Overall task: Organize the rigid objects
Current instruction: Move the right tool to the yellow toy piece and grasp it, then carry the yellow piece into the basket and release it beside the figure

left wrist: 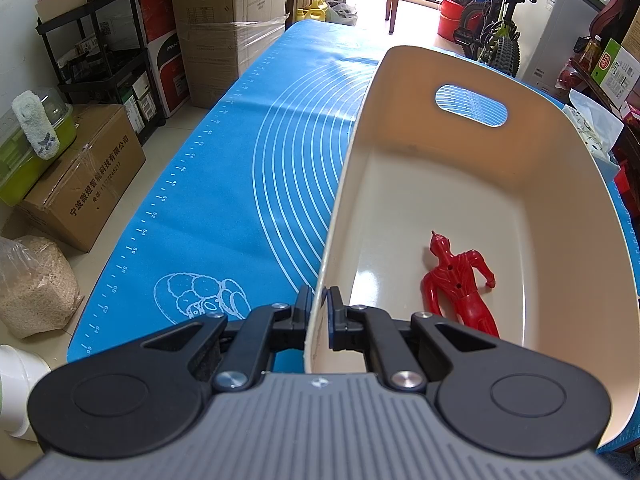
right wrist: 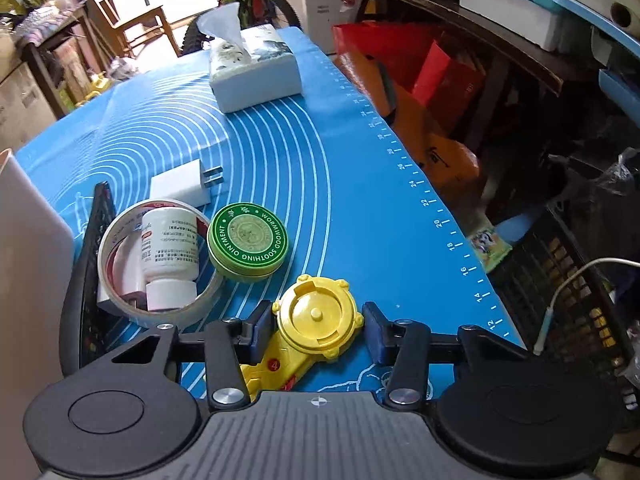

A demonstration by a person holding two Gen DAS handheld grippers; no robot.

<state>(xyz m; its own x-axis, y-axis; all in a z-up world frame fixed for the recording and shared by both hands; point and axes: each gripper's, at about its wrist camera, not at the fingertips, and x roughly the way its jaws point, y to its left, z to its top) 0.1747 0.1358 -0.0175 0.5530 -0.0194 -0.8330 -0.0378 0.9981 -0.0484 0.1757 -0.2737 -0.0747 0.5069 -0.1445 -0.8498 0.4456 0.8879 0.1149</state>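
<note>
My left gripper [left wrist: 319,312] is shut on the near wall of a cream plastic bin [left wrist: 568,216], one finger inside and one outside. A red toy figure [left wrist: 460,284] lies face down on the bin floor. In the right wrist view my right gripper [right wrist: 316,328] straddles the round head of a yellow toy launcher [right wrist: 316,324] lying on the blue mat [right wrist: 360,184]; the fingers stand at its sides, touching or nearly so. Beside it lie a green ointment tin [right wrist: 248,242], a tape roll [right wrist: 120,312] with a white pill bottle [right wrist: 170,252] in it, and a white charger plug [right wrist: 184,186].
A tissue box [right wrist: 256,68] stands at the mat's far end. A black remote-like object [right wrist: 90,240] lies left of the tape. The bin's outer wall [right wrist: 28,260] shows at far left. Cardboard boxes [left wrist: 80,184] and shelves flank the table; its right edge [right wrist: 436,204] drops to clutter.
</note>
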